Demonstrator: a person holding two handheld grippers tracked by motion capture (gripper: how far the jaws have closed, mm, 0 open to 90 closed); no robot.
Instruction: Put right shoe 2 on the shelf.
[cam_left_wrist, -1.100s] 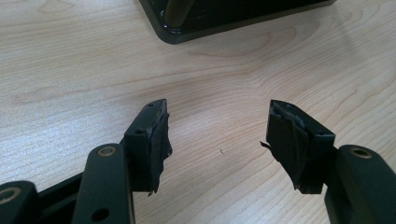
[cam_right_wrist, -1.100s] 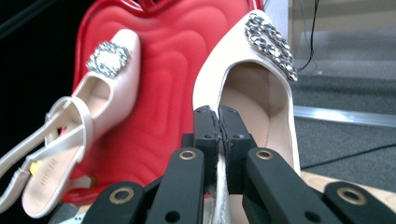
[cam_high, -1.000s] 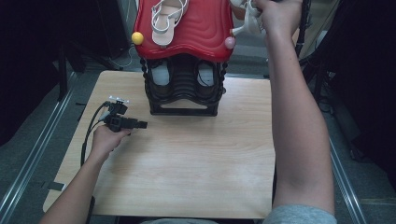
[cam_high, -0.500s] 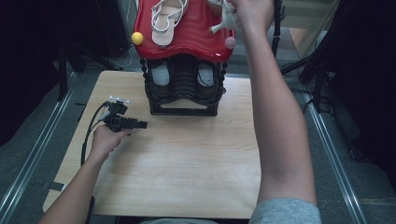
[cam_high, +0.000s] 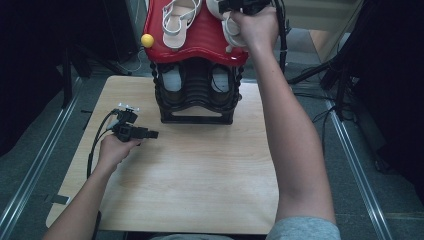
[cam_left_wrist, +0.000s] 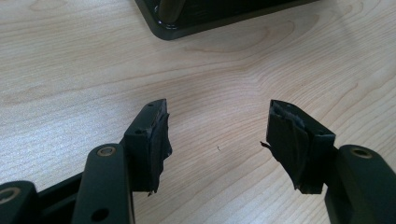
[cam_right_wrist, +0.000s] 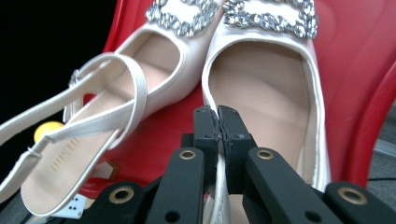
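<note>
Two cream slingback shoes with rhinestone buckles lie side by side on the red top (cam_right_wrist: 355, 70) of a shoe rack. My right gripper (cam_right_wrist: 218, 116) is shut on the side rim of the right-hand shoe (cam_right_wrist: 266, 79); the left-hand shoe (cam_right_wrist: 154, 60) rests free beside it. In the high view the right gripper (cam_high: 240, 6) and hand sit over that shoe (cam_high: 231, 30) at the rack's top right, with the other shoe (cam_high: 177, 20) to its left. My left gripper (cam_high: 150, 134) rests low on the wooden table (cam_high: 200, 170), open, with nothing between its jaws (cam_left_wrist: 217, 133).
The black rack frame (cam_high: 197, 95) stands at the table's far middle, with more shoes on its lower shelf. Its base (cam_left_wrist: 210, 14) lies just ahead of the left gripper. A yellow ball (cam_high: 147, 40) caps the rack's left corner. Dark stands and cables surround the table.
My right hand has moved left and down with the cream shoe, bringing it onto the red top beside the other shoe. The left hand has stayed put.
</note>
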